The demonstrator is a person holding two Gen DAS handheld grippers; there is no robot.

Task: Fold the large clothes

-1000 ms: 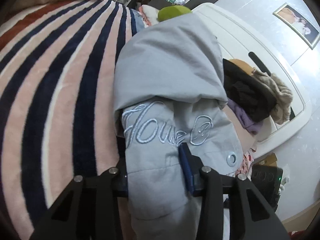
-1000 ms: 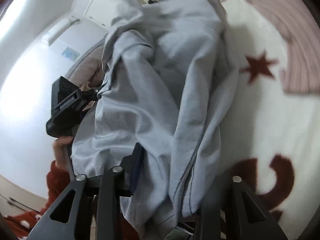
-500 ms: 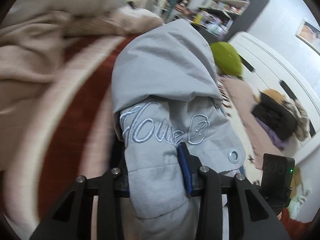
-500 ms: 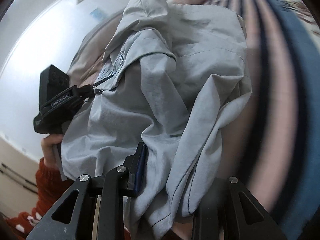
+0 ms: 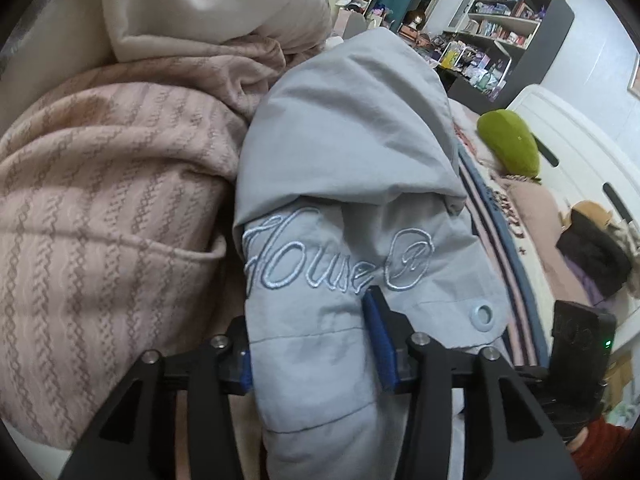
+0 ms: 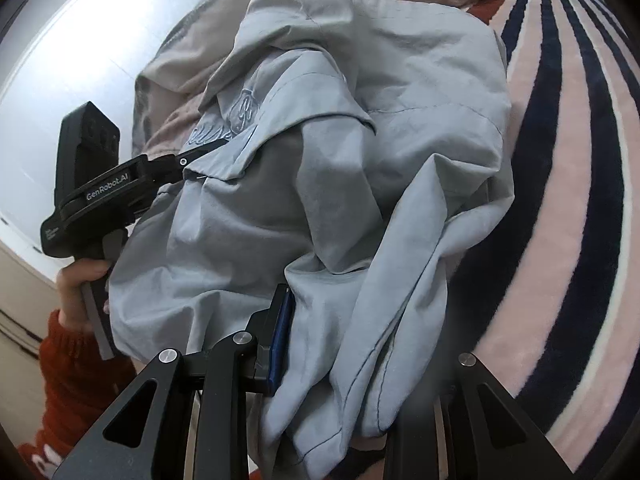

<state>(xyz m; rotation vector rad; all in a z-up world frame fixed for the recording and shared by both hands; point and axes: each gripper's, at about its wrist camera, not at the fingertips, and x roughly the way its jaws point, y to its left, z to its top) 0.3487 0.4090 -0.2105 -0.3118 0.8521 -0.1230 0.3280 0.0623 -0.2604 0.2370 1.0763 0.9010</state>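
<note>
Grey padded jacket (image 5: 352, 184) hangs bunched over the striped blanket (image 6: 568, 184), pinched by my 2 tongs. If the slippery fabric slides from my right gripper (image 6: 356, 344), the fold collapses. My left gripper (image 5: 312, 344) clamps the embroidered edge, held level beside it.

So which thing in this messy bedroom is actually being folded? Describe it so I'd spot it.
Look above the striped blanket on the bed: a pale grey-blue jacket hangs bunched between both grippers. Unlike the pink knitted bedding beside it, it is smooth and carries looping embroidered script.
</note>
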